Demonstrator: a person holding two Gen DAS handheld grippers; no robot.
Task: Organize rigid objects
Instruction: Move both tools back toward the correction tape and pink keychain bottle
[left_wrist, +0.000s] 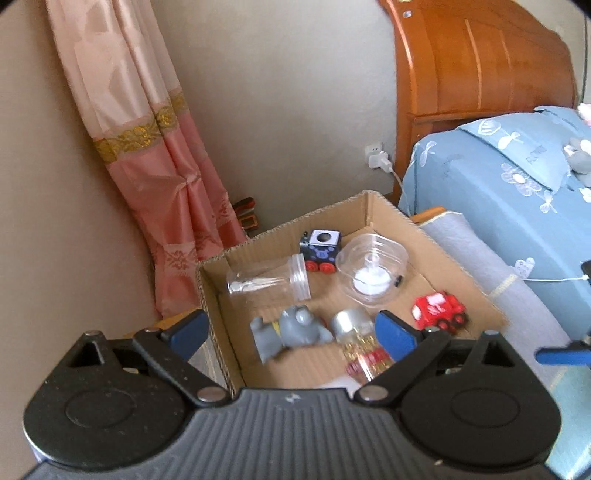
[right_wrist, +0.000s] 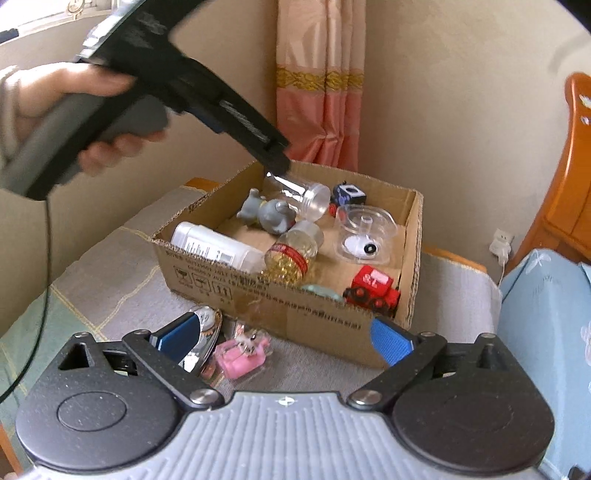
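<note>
An open cardboard box (right_wrist: 321, 325) (left_wrist: 216, 295) holds a clear jar (left_wrist: 267, 278), a grey elephant toy (left_wrist: 291, 330), a bottle of gold beads (right_wrist: 291, 254), a white bottle (right_wrist: 218, 247), a clear lidded tub (left_wrist: 371, 269), a red toy car (left_wrist: 437, 308) and a black toy train (left_wrist: 321, 247). My left gripper (left_wrist: 291, 332) is open and empty above the box. My right gripper (right_wrist: 284, 339) is open and empty in front of the box. A pink toy (right_wrist: 242, 354) and a shiny metal piece (right_wrist: 205, 332) lie on the mat near its left finger.
The box stands on a grey quilted mat (right_wrist: 110, 280). A bed with a blue cover (left_wrist: 509, 192) and a wooden headboard (left_wrist: 472, 62) lies to the right. A pink curtain (left_wrist: 155, 155) hangs behind. A charger (left_wrist: 380, 160) is plugged into the wall.
</note>
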